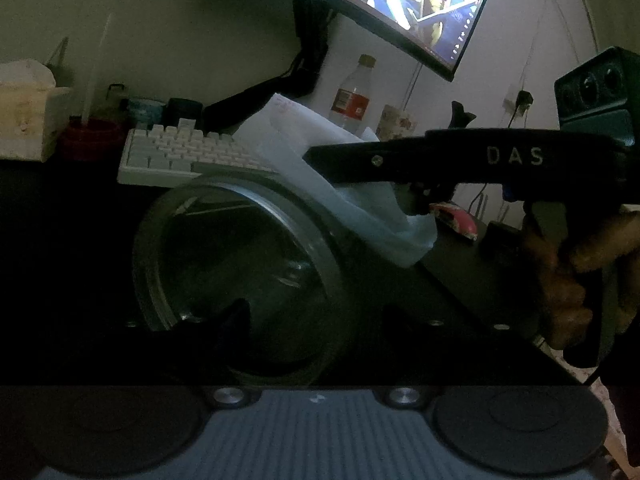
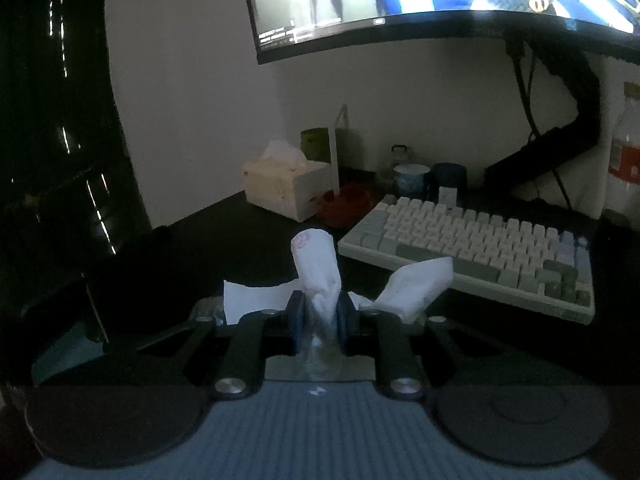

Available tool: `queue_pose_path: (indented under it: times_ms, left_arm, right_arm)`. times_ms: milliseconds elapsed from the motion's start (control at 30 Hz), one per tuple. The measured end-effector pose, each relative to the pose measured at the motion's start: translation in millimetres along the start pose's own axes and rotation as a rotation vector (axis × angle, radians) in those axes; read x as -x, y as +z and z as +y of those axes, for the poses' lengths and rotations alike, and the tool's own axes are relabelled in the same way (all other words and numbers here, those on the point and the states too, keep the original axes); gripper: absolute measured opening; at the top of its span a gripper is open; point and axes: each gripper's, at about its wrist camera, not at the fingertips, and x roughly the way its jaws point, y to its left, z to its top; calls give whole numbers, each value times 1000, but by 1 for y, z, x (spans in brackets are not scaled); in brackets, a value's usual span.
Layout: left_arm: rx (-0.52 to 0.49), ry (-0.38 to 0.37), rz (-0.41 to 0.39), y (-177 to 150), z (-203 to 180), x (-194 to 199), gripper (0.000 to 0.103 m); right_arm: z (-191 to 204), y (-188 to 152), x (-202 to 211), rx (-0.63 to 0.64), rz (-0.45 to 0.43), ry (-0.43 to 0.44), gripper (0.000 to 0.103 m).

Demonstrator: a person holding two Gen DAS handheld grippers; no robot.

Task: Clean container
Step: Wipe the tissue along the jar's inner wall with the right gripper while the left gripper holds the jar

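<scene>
Two grippers are ours: the left gripper (image 1: 308,320), low in its frame, grasps the glass container (image 1: 236,276) at centre, tipped on its side; the right gripper (image 2: 320,312) is clenched on a white tissue (image 2: 318,276), mid-frame, before the keyboard (image 2: 480,248).

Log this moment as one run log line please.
stage: wiping prep | left gripper: around glass container, grip unclear | right gripper: shut on tissue | tissue beside container rim
</scene>
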Motion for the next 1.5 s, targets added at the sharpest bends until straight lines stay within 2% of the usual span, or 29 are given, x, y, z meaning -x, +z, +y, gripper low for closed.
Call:
queue_pose_path:
  times_ms: [400,500,600,700,867,1033,1500]
  left_arm:
    - [2,8,-5,1,-2,-3,71]
    - [5,7,-5,1,-1,-3,71]
    - [7,5,-6,1,-1,-3,71]
    - [-3,13,-6,1,-3,-4,71]
    - [-14,24,-7,1,-6,-6,73]
    - [-18,28,-9,1,-7,-7,74]
    - [-19,23,-9,1,-2,-7,75]
  right_arm:
    - [-4,4,1,3,18,15,21]
    - [1,2,1,37,11,19,21]
    - [-6,-2,1,17,-11,48,21]
    - [-8,-4,1,-12,-24,43,21]
    - [2,-1,-5,32,-26,11,22]
    - [-4,0,-11,-2,-33,38,23]
    - [-4,-3,-10,-10,-50,38,25]
